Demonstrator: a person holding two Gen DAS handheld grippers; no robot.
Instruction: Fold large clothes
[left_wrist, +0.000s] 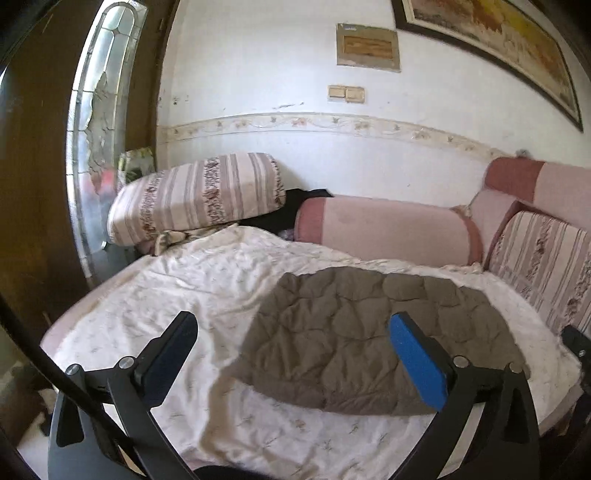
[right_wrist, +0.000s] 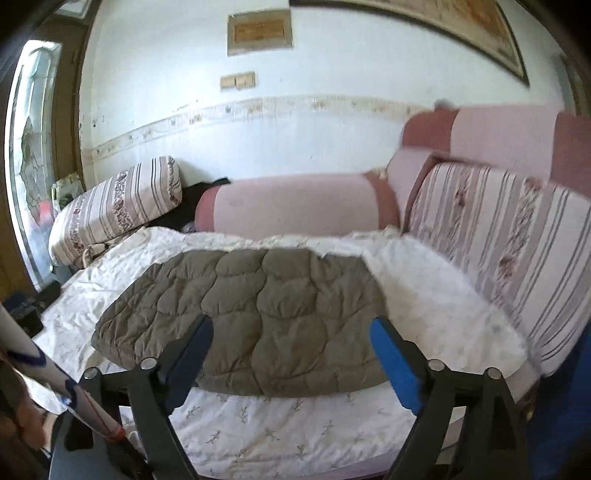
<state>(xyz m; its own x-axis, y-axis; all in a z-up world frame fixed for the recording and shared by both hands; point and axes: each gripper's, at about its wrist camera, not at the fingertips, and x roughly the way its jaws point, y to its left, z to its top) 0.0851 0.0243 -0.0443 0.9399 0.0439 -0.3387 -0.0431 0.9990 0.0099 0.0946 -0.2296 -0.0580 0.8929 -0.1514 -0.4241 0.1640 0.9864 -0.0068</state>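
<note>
Left gripper (left_wrist: 295, 332): jaws spread wide, nothing between them, held above the bed and clear of the fabric. Its blue pad (left_wrist: 417, 363) faces inward on the right finger; the left finger looks dark.

Right gripper (right_wrist: 291, 339): jaws also wide apart and empty, above the near edge of the quilt, not touching it. Blue pad (right_wrist: 397, 363) on the right finger.

Quilt (right_wrist: 251, 306): grey-brown, padded, stitched in puffy sections, lying folded in a flat rectangular block on the sheet (left_wrist: 166, 295). Near edge close to the bed's front edge, far edge near the bolster. Sheet is white with small sprig print, wrinkled, covering the bed.

Lower left of the right view: a white tube (right_wrist: 55, 373) with blue and red marks, leaning diagonally.

Behind the quilt: long pink bolster (left_wrist: 388, 229) with darker ends, along the wall. Left of it a striped floral pillow (left_wrist: 195, 195), something dark between the two. Right: striped cushion (right_wrist: 498, 240) upright, pink cushion (right_wrist: 498, 133) above it.

Far: white wall with floral border strip, switch plate (left_wrist: 346, 93), framed picture (left_wrist: 491, 40), glass door panel (left_wrist: 99, 122) at left.
</note>
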